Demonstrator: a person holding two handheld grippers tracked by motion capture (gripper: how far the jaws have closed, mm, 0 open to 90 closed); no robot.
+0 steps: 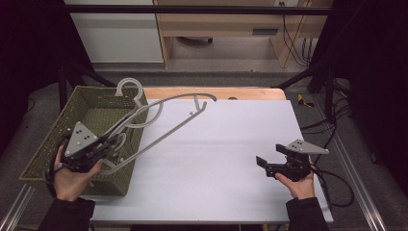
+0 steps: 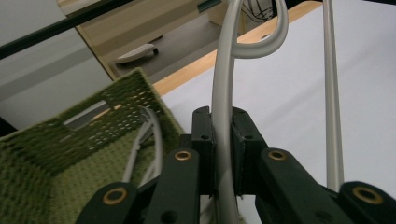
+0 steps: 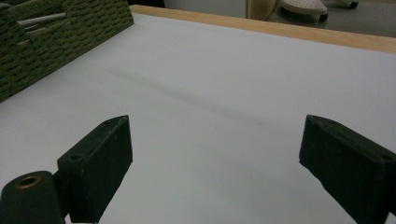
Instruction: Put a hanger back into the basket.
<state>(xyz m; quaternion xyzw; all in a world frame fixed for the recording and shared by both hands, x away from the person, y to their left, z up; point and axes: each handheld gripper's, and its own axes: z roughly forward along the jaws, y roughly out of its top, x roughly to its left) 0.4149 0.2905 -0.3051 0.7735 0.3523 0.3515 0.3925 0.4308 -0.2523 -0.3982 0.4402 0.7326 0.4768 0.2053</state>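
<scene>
A: Basket contents?

B: Green woven basket (image 1: 45, 144) sits at the left edge of the counter (image 1: 216, 159), partly hanging off it. Inside, more pale grey hangers (image 1: 126, 126) lie in a loose tangle; one hook (image 1: 129, 85) pokes up over the far rim. From the left gripper view, a couple of grey rods (image 2: 149, 140) rest against the basket's (image 2: 56, 154) inner wall.

A: And the one in hand?

B: Left hand-held gripper (image 1: 103, 149) is clamped on the bar of a grey hanger (image 1: 163, 122). That hanger is lifted, tilted, reaching from over the basket's near corner out above the white counter. In the left gripper view the jaws pinch the curved bar (image 2: 222, 116) tight on both sides.

A: Right side?

B: Right hand-held gripper (image 1: 264, 163) is low over the counter's right part, well apart from the basket. Jaws apart, nothing between them; bare white surface (image 3: 210, 116) shows in the gap.
</scene>
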